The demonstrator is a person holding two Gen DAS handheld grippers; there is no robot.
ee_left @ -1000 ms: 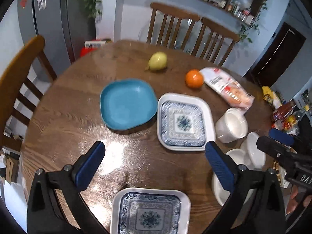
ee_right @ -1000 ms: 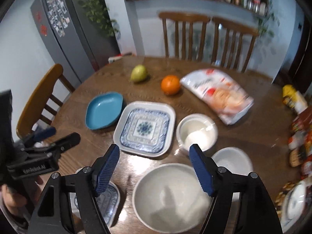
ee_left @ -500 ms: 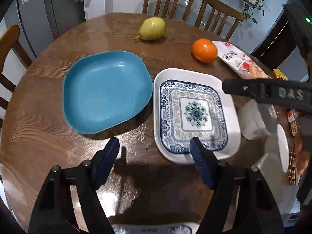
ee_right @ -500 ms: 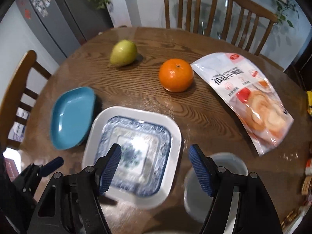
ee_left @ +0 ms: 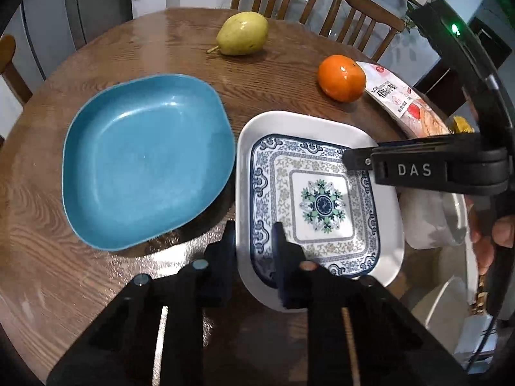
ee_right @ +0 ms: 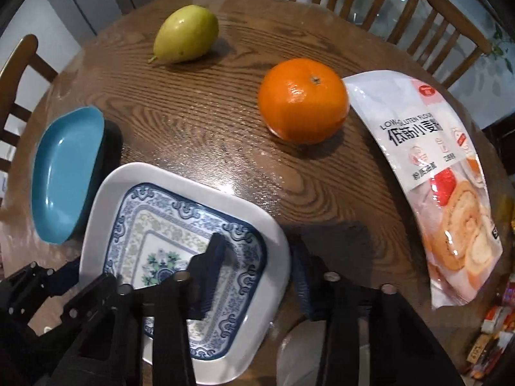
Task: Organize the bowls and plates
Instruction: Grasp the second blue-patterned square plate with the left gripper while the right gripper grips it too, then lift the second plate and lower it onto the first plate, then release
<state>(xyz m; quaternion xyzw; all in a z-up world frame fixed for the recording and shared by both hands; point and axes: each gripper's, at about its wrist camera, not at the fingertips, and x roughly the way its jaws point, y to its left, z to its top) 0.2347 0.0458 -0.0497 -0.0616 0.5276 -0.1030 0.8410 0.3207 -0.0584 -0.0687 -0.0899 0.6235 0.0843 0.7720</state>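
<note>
White-rimmed and blue-patterned, the square plate (ee_left: 322,193) lies on the tabletop (ee_left: 273,74) just beside the blue plate (ee_left: 145,160). The left gripper (ee_left: 252,241) has just been closing astride its near-left rim; the right gripper (ee_right: 254,267) likewise at the opposite rim. Whether the pads bite, I cannot tell. Lift evenly, keeping it level. Only the right view shows the flour bag (ee_right: 434,177) fully.

We see a white square plate (ee_left: 318,199) with blue ornamental borders and a floral centre, lying flat on the wooden counter (ee_left: 45,273). Just beside it on the left lies an empty teal rounded-square plate (ee_left: 145,160). A white bowl (ee_left: 428,222) sits at its right edge.
</note>
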